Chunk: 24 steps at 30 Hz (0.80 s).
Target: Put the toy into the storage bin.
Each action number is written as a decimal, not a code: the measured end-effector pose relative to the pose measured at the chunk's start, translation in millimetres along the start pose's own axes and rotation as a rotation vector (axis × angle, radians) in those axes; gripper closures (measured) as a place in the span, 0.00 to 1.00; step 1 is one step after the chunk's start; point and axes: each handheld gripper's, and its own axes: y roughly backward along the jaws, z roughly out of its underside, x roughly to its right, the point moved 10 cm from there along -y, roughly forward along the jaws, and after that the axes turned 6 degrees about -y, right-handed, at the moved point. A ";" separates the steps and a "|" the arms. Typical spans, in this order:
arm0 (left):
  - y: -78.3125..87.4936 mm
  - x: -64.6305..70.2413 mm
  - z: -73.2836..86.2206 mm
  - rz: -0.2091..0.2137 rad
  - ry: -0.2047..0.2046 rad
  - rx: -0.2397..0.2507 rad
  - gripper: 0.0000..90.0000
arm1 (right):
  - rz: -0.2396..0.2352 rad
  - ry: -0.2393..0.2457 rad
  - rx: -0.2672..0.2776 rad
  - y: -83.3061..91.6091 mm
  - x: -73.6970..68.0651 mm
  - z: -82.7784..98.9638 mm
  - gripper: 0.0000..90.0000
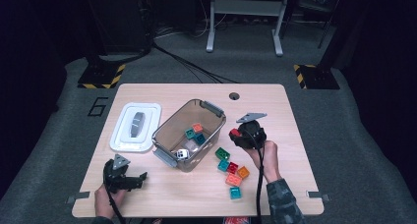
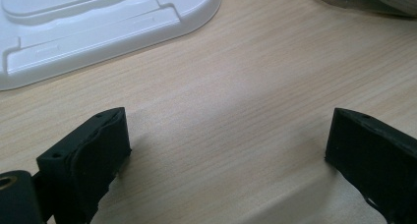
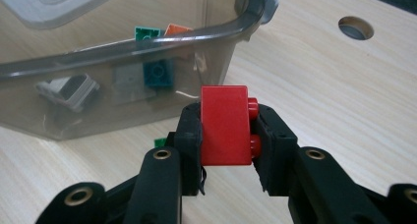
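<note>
My right gripper (image 3: 226,130) is shut on a red brick (image 3: 224,125), its studs against the right pad. In the high view the right gripper (image 1: 236,133) holds the red brick (image 1: 234,133) above the table, just right of the clear bin (image 1: 206,130). The bin (image 3: 147,47) holds several bricks, among them a teal one (image 3: 158,74), a green one (image 3: 146,33), an orange one (image 3: 177,28) and a grey-white one (image 3: 69,91). My left gripper (image 1: 137,179) rests open near the front left edge. Its jaws (image 2: 226,155) stand wide over bare wood.
A white lid (image 1: 135,126) lies left of the bin; its corner (image 2: 98,32) is ahead of the left gripper. Several loose bricks (image 1: 231,172) lie on the table (image 1: 290,150) in front of the right hand. A round hole (image 1: 234,96) is near the far edge.
</note>
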 end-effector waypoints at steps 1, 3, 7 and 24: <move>0.0 0.0 0.0 0.000 0.000 0.000 0.03 | 0.001 0.012 0.006 -0.2 1.4 -3.1 0.75; 0.0 0.0 0.0 0.000 0.000 0.000 0.03 | 0.004 0.018 0.015 0.3 3.0 -8.3 0.75; 0.0 0.0 0.0 0.000 0.001 0.000 0.03 | 0.013 0.018 0.035 2.1 5.1 -19.1 0.75; -0.9 -0.4 -0.7 -0.009 0.003 0.011 0.03 | -0.012 0.105 0.063 -6.3 -16.2 -71.4 0.75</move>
